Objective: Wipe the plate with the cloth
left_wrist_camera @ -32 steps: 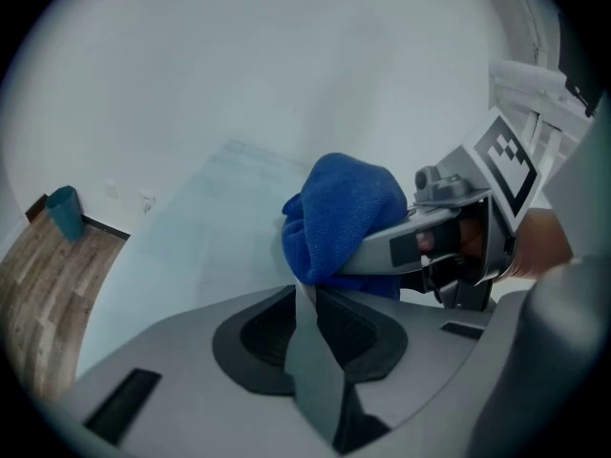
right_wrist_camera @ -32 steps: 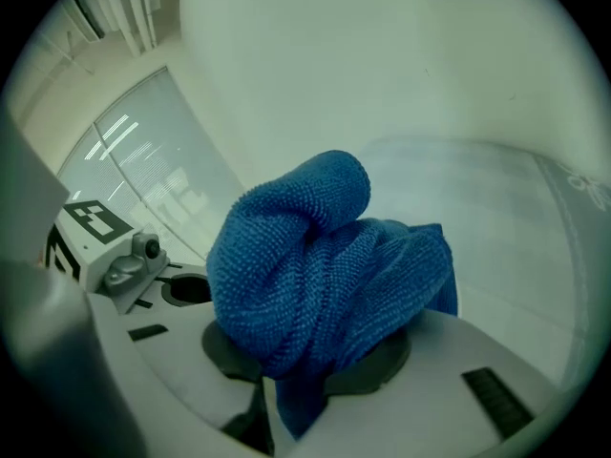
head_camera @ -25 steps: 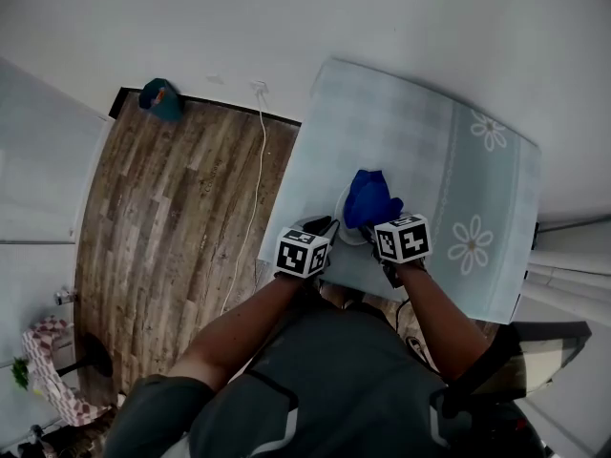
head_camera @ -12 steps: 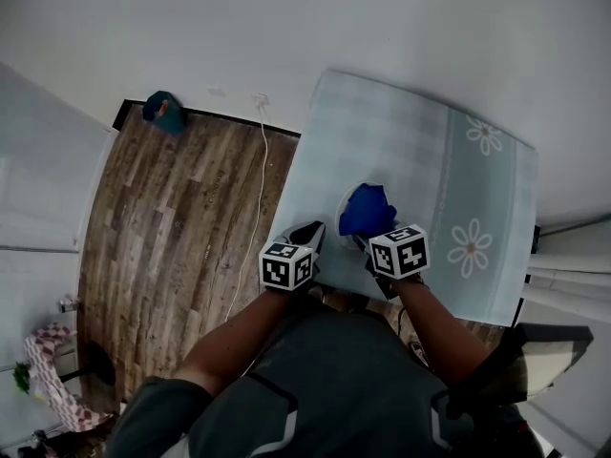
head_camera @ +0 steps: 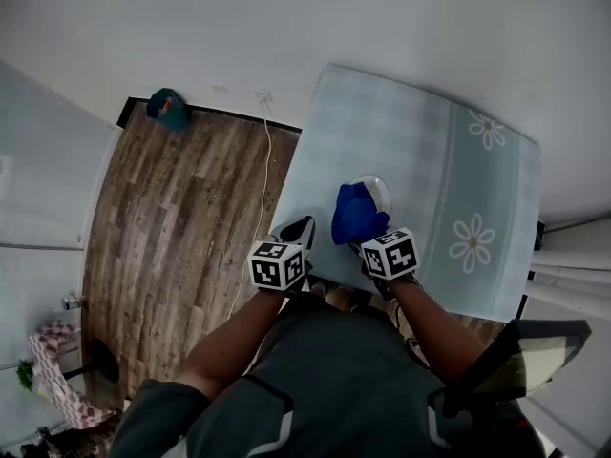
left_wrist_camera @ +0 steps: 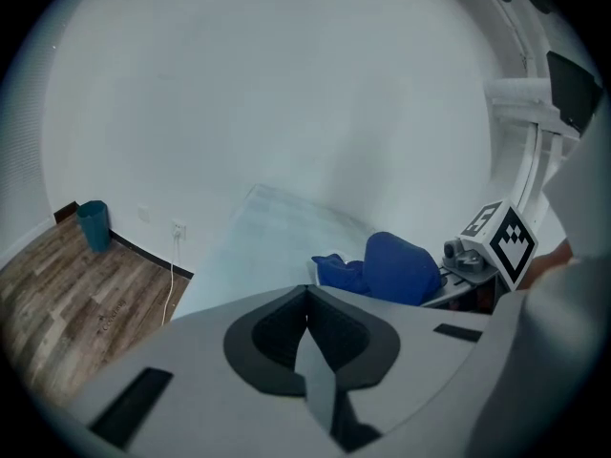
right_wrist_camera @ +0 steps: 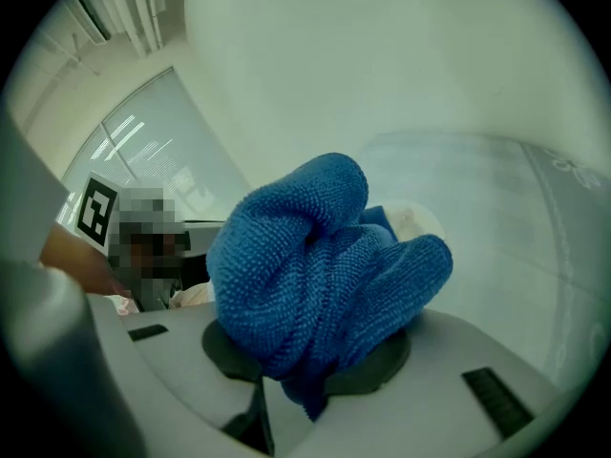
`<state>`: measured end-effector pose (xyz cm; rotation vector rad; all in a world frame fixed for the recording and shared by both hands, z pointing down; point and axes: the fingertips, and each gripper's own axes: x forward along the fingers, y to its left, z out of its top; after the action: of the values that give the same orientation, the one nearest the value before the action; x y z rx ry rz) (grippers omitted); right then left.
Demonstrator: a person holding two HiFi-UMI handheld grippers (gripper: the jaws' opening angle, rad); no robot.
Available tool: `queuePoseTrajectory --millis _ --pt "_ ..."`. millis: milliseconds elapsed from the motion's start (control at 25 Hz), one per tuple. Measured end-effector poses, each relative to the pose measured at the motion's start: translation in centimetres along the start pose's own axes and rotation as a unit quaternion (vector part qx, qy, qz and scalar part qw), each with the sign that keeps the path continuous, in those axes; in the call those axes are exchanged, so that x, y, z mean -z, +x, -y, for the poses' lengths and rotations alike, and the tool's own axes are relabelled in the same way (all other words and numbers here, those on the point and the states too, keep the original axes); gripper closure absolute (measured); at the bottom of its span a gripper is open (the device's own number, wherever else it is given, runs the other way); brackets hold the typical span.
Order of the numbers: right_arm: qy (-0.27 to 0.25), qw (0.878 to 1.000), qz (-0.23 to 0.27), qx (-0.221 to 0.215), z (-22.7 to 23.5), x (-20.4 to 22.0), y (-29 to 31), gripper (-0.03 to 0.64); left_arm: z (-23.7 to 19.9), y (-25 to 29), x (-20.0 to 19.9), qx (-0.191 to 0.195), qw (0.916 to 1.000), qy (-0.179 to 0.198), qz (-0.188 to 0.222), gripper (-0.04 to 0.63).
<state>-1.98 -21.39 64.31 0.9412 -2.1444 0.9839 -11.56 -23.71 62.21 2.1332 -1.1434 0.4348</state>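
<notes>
A white plate (head_camera: 374,188) lies on the table near its front edge, and only its far rim shows. A bunched blue cloth (head_camera: 357,215) covers the plate's near-left part. My right gripper (head_camera: 368,239) is shut on the cloth (right_wrist_camera: 315,256), which fills the right gripper view, with a bit of plate (right_wrist_camera: 420,221) behind it. My left gripper (head_camera: 300,228) is shut on nothing and hangs over the table's front-left edge, apart from the plate. The left gripper view shows its jaws (left_wrist_camera: 305,299) meeting, with the cloth (left_wrist_camera: 393,267) to the right.
The table wears a pale blue-green cloth with daisies (head_camera: 470,241). Wood floor (head_camera: 172,218) lies to the left, with a white cable (head_camera: 260,160) and a teal bin (head_camera: 166,107) by the wall. White wall runs behind the table.
My left gripper has drawn back to the left, away from the plate. The right gripper has slid the cloth toward the near left, and the plate's far rim now shows.
</notes>
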Motion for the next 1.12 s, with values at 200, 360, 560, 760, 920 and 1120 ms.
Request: queuePoseTrajectory --millis 200,360,560,760,920,1120 --pt "0.015 1.000 0.012 0.020 1.7 1.5 -2.9 0.499 1.7 -0.2 -0.6 0.005 0.9999 0.005 0.009 0.584" --pt "0.011 1.000 0.025 0.014 2.7 2.0 -4.7 0.499 2.7 0.0 -1.2 0.002 0.9996 0.016 0.021 0.584" --pt "-0.017 0.995 0.097 -0.005 1.4 -0.7 -8.8 0.499 4.5 -1.2 -4.0 -0.005 0.9973 0.043 0.059 0.584" --pt "-0.051 0.984 0.169 -0.013 0.5 -4.0 -13.7 0.499 7.8 -3.3 -7.7 -0.006 0.9904 0.085 0.109 0.584" --pt "-0.069 0.974 0.216 -0.015 0.2 -6.0 -17.4 0.499 11.0 -5.5 -10.2 -0.001 0.9840 0.102 0.146 0.586" --pt "-0.072 0.962 0.262 -0.007 0.4 -7.5 -21.2 0.499 14.4 -7.7 -12.1 0.011 0.9773 0.118 0.175 0.586"
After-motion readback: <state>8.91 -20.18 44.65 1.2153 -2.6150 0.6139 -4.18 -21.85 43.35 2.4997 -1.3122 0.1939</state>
